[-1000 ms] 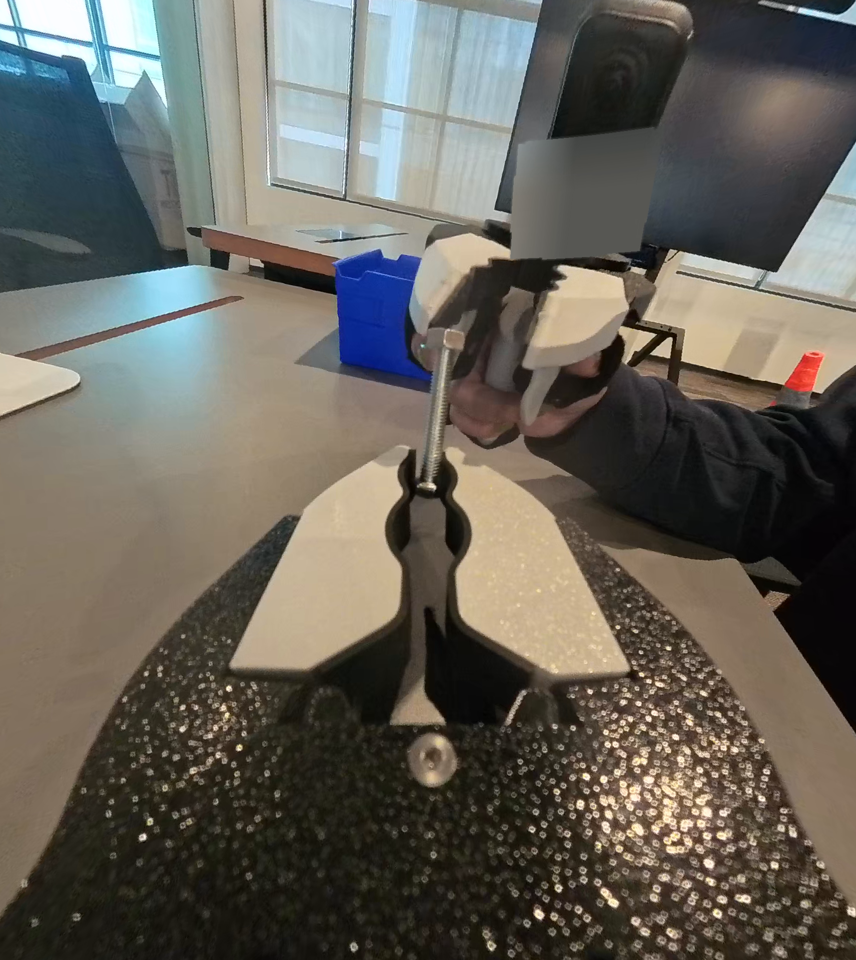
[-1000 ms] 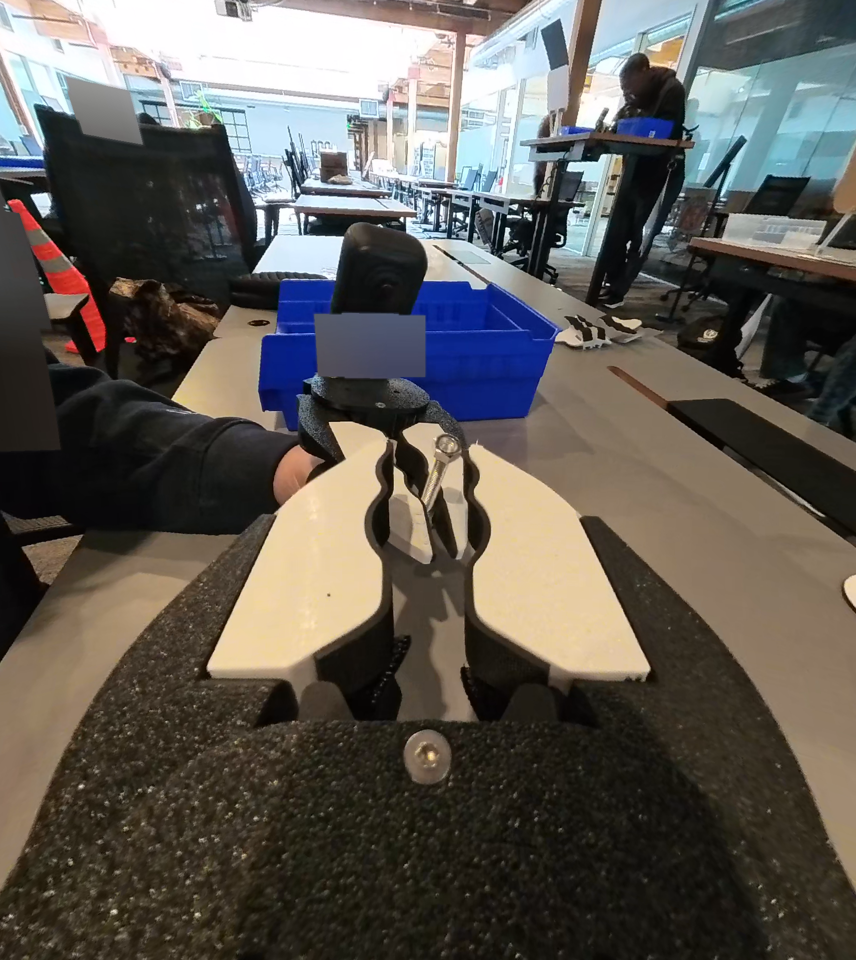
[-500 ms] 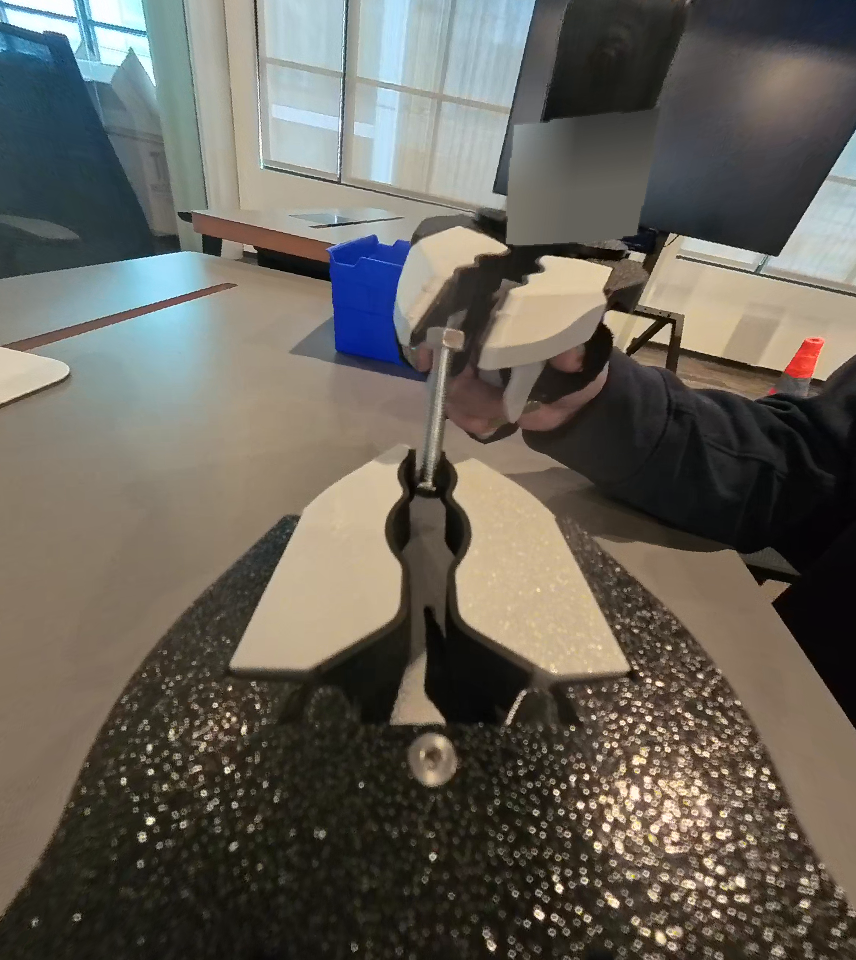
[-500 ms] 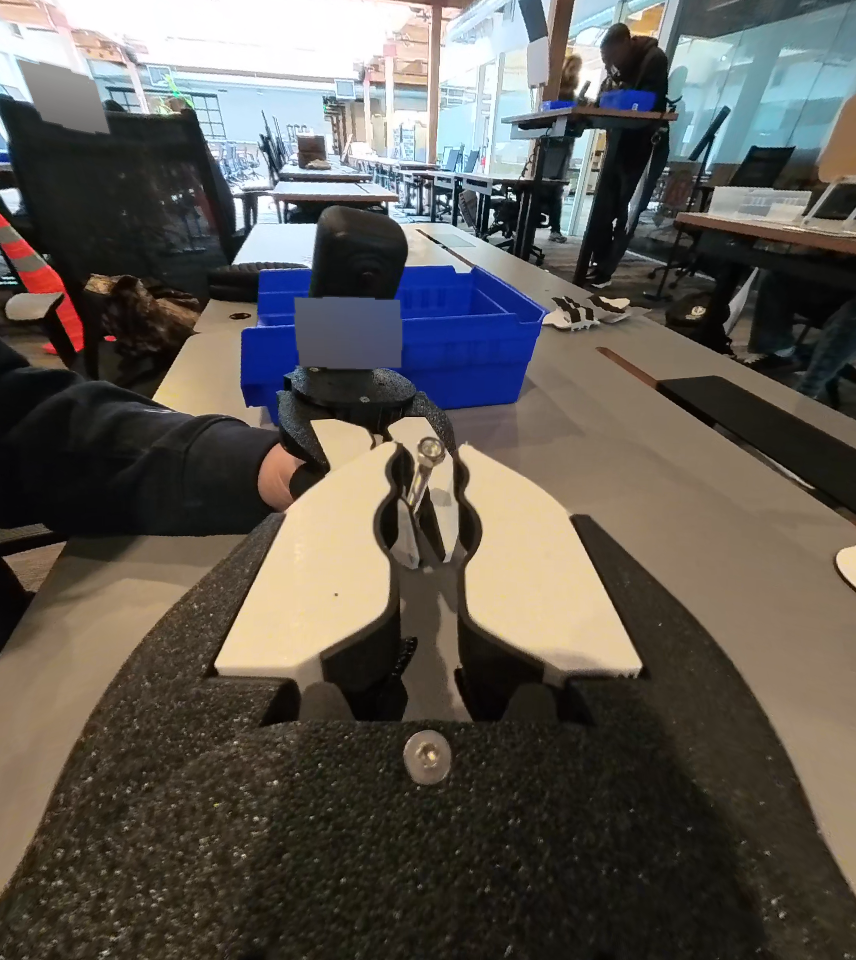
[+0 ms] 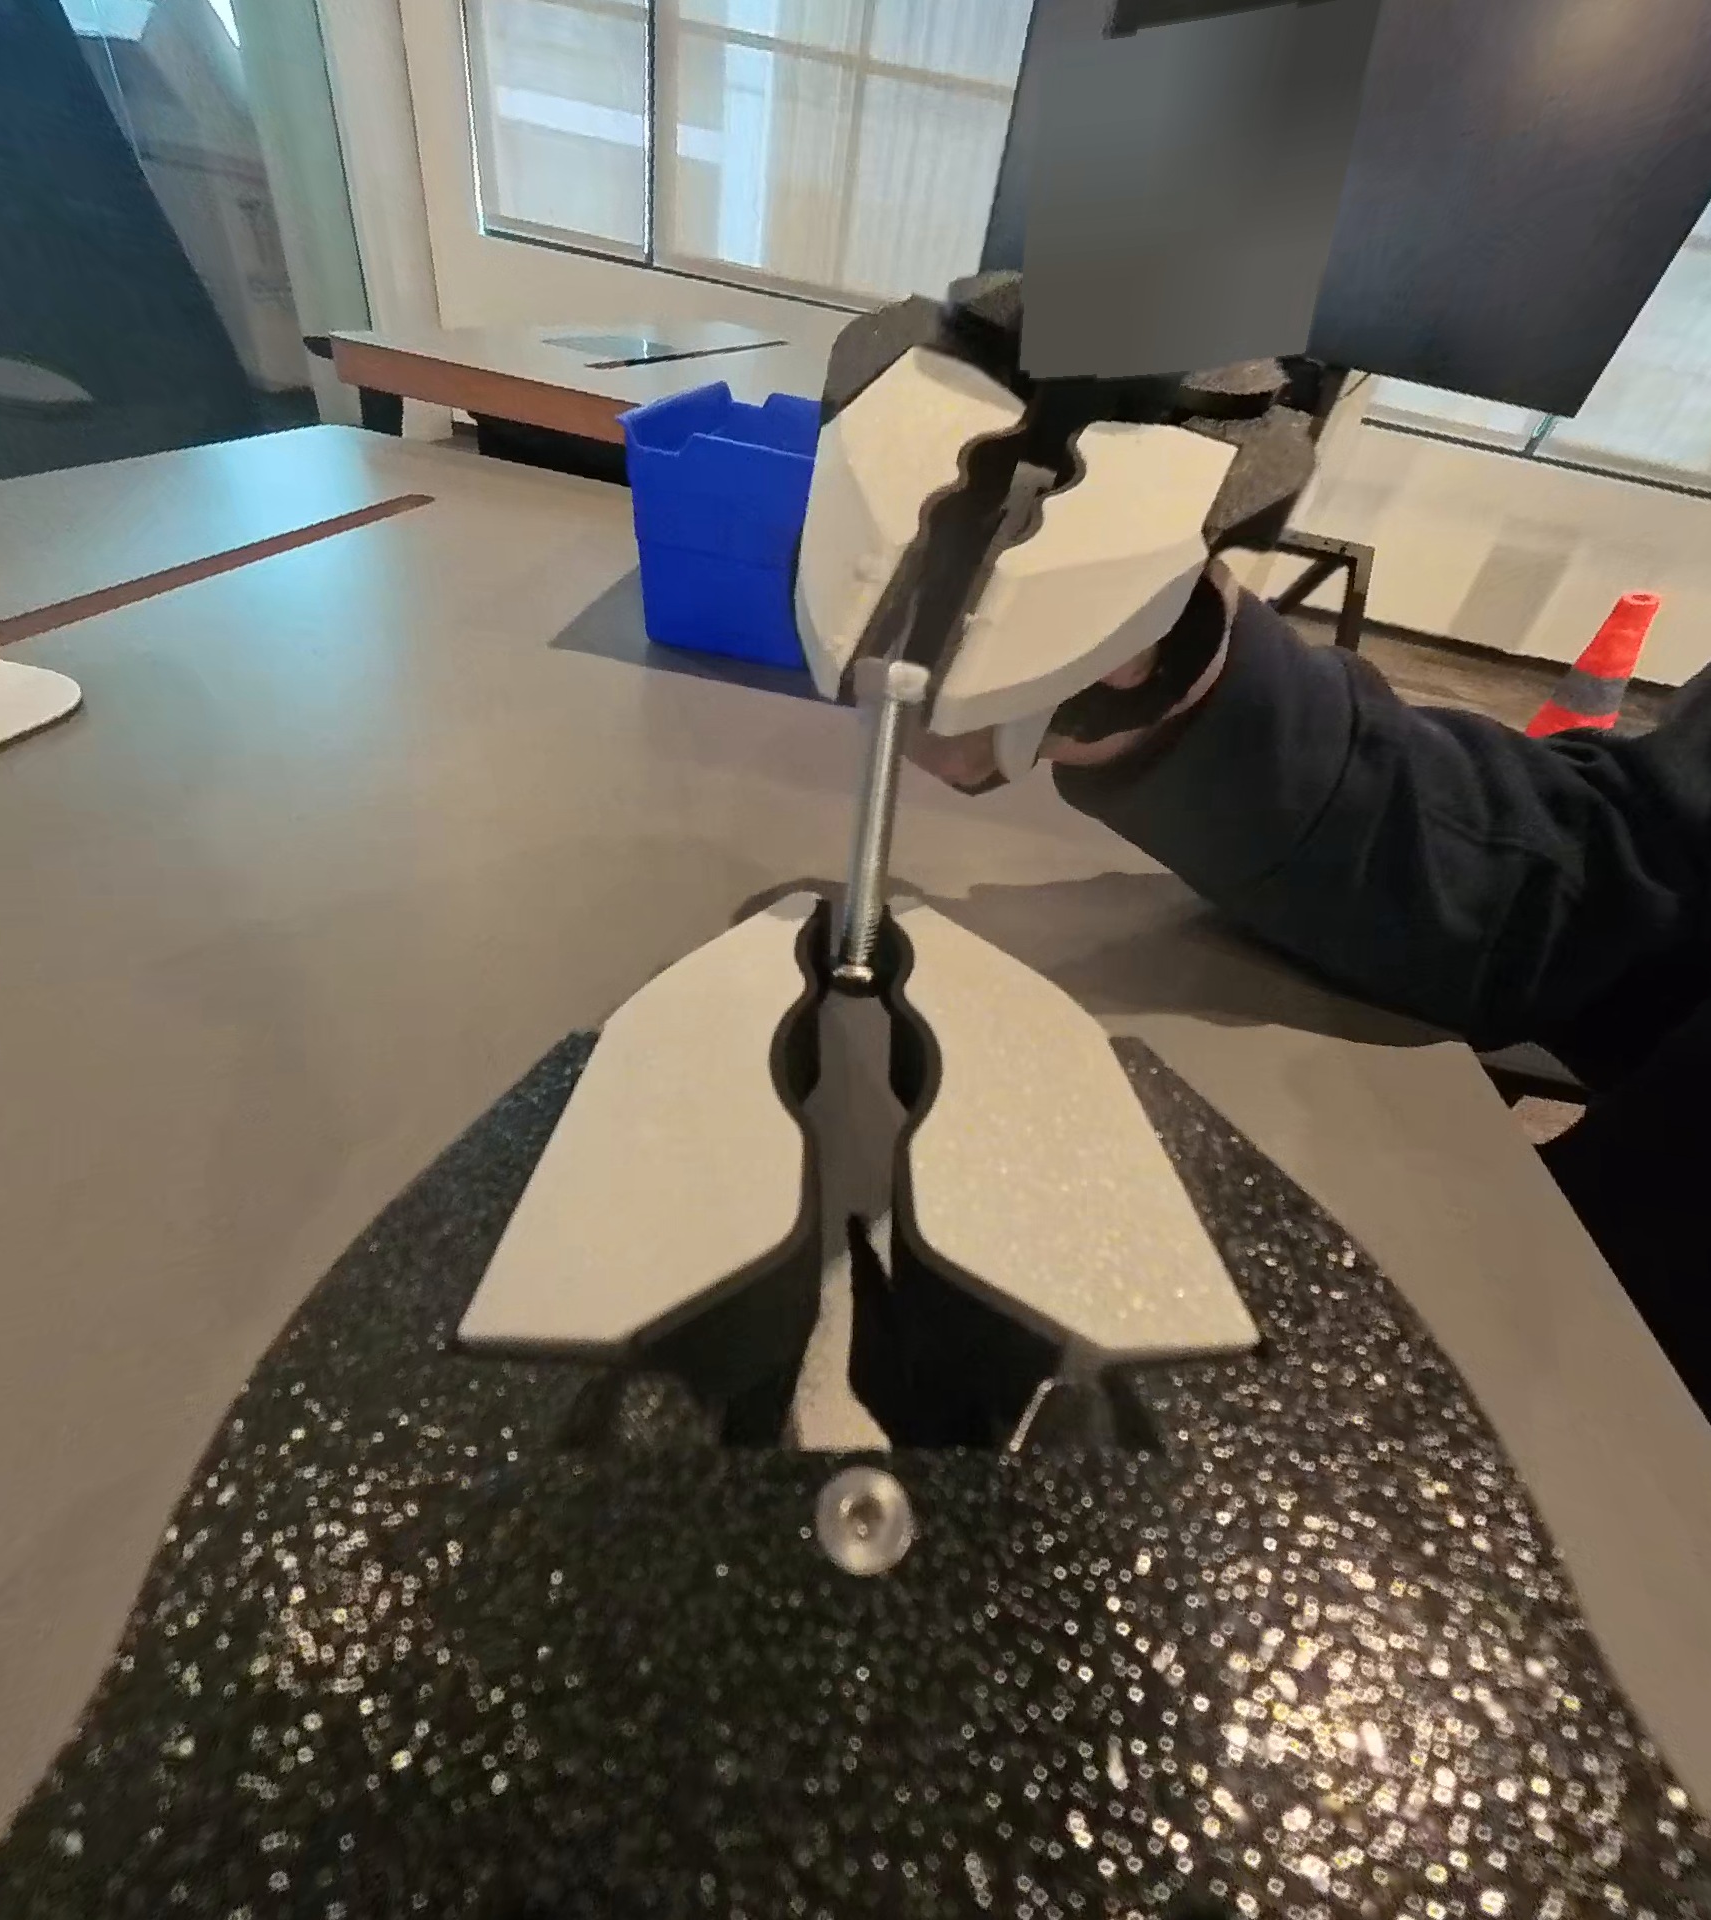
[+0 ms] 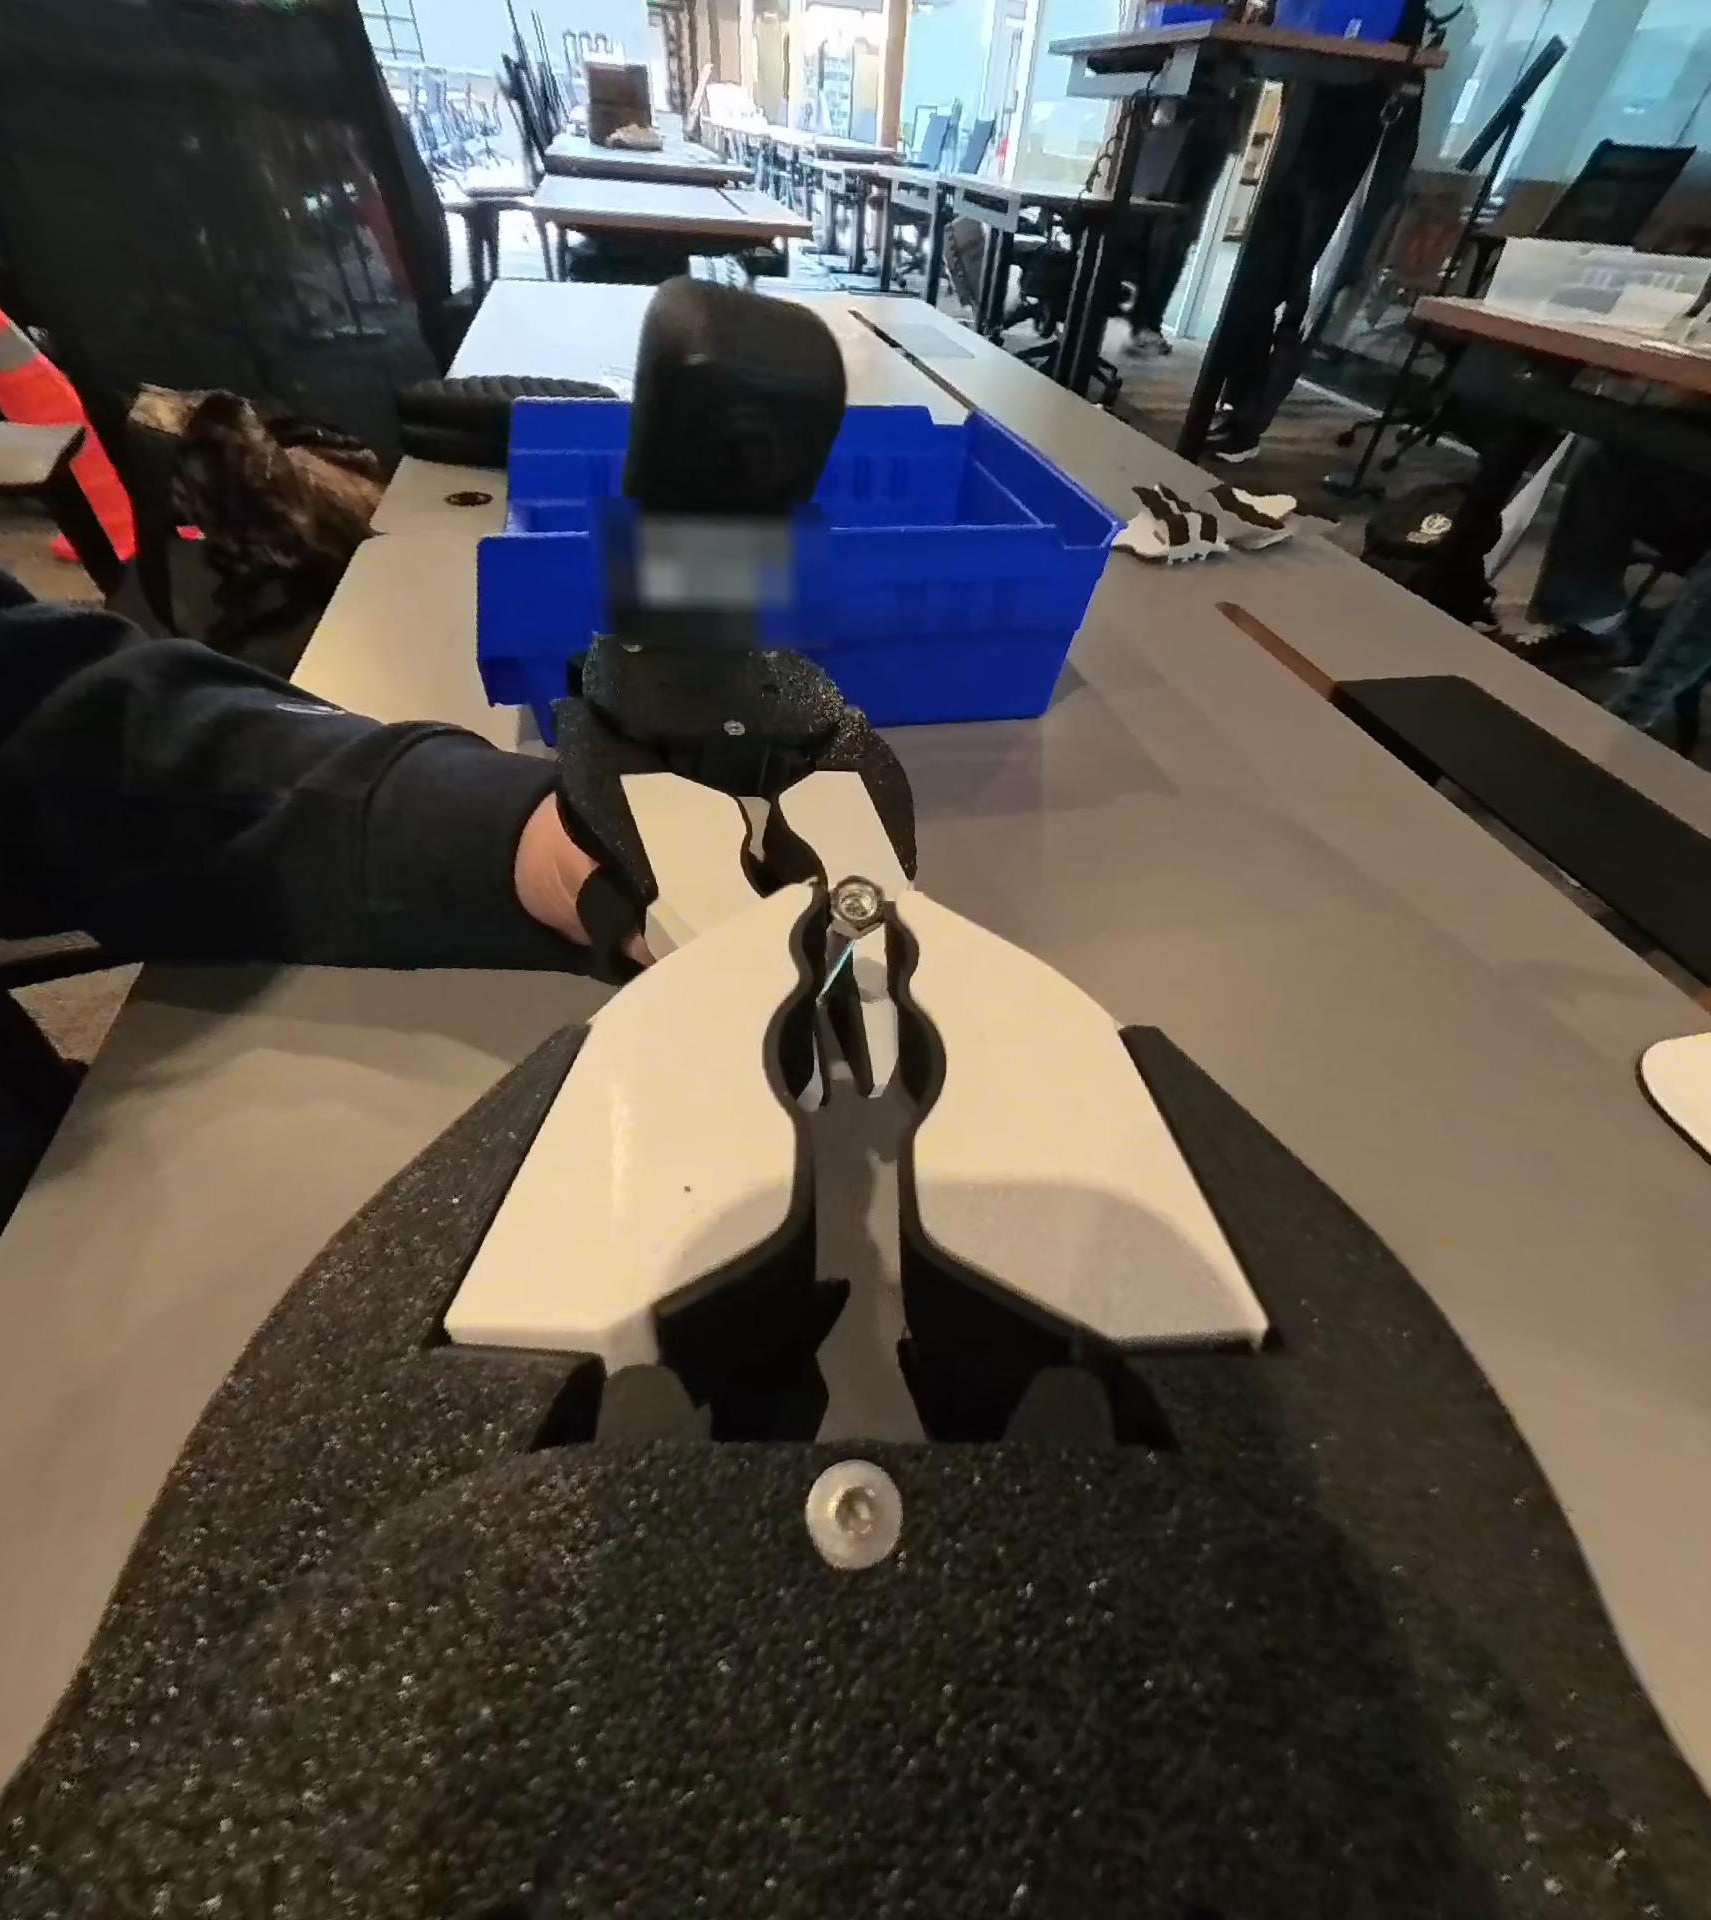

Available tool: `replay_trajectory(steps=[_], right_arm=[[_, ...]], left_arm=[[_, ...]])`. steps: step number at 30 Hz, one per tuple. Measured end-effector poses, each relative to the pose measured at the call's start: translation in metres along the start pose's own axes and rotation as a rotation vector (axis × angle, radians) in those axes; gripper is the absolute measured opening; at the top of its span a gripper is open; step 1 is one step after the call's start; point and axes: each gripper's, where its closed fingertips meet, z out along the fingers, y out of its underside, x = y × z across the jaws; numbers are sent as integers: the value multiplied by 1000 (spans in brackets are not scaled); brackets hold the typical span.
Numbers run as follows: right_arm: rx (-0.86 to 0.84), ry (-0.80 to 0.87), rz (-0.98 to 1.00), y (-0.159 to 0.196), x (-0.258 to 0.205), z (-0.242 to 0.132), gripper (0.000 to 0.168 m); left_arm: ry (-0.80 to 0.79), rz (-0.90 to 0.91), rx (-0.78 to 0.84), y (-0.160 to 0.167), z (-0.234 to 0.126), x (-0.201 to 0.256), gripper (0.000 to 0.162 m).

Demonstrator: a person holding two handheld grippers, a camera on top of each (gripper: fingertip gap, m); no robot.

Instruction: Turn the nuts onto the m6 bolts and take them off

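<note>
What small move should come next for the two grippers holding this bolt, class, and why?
Probably a twist of the right gripper about the bolt axis, to turn the nut. The left gripper is shut on the bolt's lower end, and the right is shut on the nut at the very top, so both parts look secured.

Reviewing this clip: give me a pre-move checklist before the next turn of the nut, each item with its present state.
1. Left gripper shut on the bolt at its lower end: ok.
2. Right gripper closed on the nut at the bolt's top: ok.
3. Nut engaged on the thread: cannot tell, the white fingers hide the joint.
4. Bolt straight between both grippers: ok.
5. Blue bin apart from the grippers, behind them: ok.
6. Grey table below, bolt held off it: ok.
</note>
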Motion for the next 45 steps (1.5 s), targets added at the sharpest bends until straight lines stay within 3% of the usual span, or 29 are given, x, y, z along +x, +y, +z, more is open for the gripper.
replay_trajectory(steps=[10, 14, 21, 45], right_arm=[[31, -4, 8, -3, 0, 0, 12], [103, 34, 0, -12, 5, -2, 26], [181, 27, 0, -17, 1, 5, 29], [188, 20, 35, -16, 1, 7, 20]], left_arm=[[17, -15, 23, -3, -1, 1, 8], [13, -50, 74, -9, -6, -3, 8], [11, -96, 134, -15, -12, -8, 8], [10, -91, 119, -13, -10, -8, 8]])
